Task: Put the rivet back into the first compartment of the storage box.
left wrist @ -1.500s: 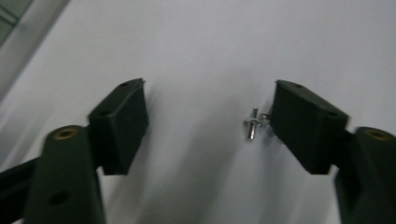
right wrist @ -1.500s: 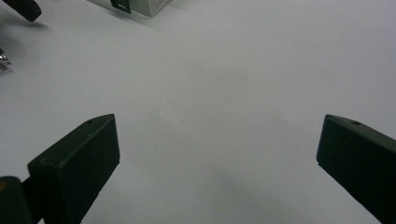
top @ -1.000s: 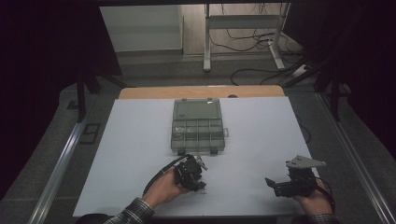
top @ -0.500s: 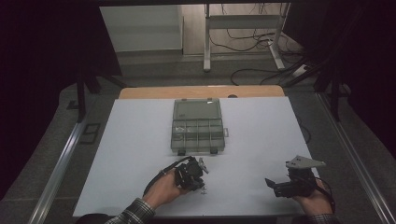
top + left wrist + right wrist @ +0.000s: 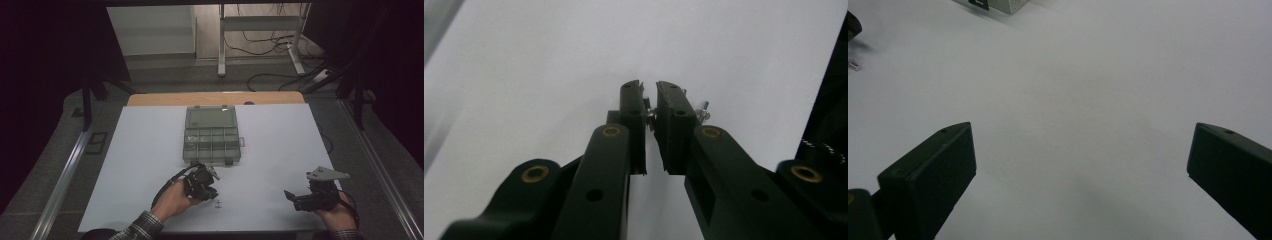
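**Left gripper clamped on a small screw near the front edge of the white surface**

High view: the left gripper [image 5: 201,181] lies in the person's left hand [image 5: 175,199] over the front part of the white surface [image 5: 145,150], left of its middle and just in front of the grey compartment box [image 5: 212,134]. Its jaws have just been closing. In the left gripper view they stand almost together, and a small metal screw [image 5: 650,114] is pinched between the pads partway down their length; only a narrow slit remains between the tips. A second screw [image 5: 703,111] shows just beyond the right-hand jaw in that view, outside the grip; whether it rests on the surface cannot be told.

Two more small screws [image 5: 218,203] lie loose on the surface close to the front edge, just beside the left hand and on its right in the high view.

The compartment box sits at the middle of the surface, towards the far edge. Its clear lid is folded back on the far side, and the rows of small compartments face the person. What the compartments contain is too small to tell.

The right gripper [image 5: 300,199] is held in the right hand [image 5: 336,216] near the front right corner of the surface, well apart from the box and the screws. In the right gripper view its jaws stand wide apart above bare white surface, with nothing between them.
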`<state>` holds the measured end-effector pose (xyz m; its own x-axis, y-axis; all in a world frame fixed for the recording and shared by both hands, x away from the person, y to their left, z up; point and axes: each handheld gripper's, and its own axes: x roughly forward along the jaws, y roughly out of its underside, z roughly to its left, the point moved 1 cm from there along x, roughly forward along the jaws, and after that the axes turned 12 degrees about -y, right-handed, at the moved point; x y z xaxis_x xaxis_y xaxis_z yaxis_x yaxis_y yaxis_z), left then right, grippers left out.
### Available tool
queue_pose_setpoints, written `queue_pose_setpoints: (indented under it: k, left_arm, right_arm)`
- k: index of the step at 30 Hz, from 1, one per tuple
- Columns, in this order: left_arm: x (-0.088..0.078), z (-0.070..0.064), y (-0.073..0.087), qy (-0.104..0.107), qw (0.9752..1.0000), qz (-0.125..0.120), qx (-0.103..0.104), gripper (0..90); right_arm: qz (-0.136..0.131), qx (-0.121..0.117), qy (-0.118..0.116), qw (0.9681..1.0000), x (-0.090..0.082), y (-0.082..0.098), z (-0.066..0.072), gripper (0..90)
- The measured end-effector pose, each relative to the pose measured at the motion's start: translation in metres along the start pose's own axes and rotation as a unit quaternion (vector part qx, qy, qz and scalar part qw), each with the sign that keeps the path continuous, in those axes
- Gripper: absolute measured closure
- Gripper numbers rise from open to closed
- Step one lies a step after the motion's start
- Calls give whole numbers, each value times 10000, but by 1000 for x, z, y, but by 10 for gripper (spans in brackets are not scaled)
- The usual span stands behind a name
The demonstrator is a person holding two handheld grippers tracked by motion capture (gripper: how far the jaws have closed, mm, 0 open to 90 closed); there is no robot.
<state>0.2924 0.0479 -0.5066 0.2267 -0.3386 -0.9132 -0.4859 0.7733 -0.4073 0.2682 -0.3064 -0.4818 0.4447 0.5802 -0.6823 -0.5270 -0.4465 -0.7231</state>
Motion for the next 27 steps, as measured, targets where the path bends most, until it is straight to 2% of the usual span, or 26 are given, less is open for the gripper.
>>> queue_pose_setpoints:
  k: [6,14,27]
  left_arm:
    - [-7,6,1,-20,9999,-95,-117,831]
    - [-19,15,3,-7,9987,-324,-383,830]
    - [-40,36,-1,-175,9968,-565,-540,830]
  right_arm:
    - [-88,-3,24,10000,-2,-1,0,0]
    - [-149,-1,51,9999,-3,-1,0,0]
    - [-181,33,81,9998,-4,-1,0,0]
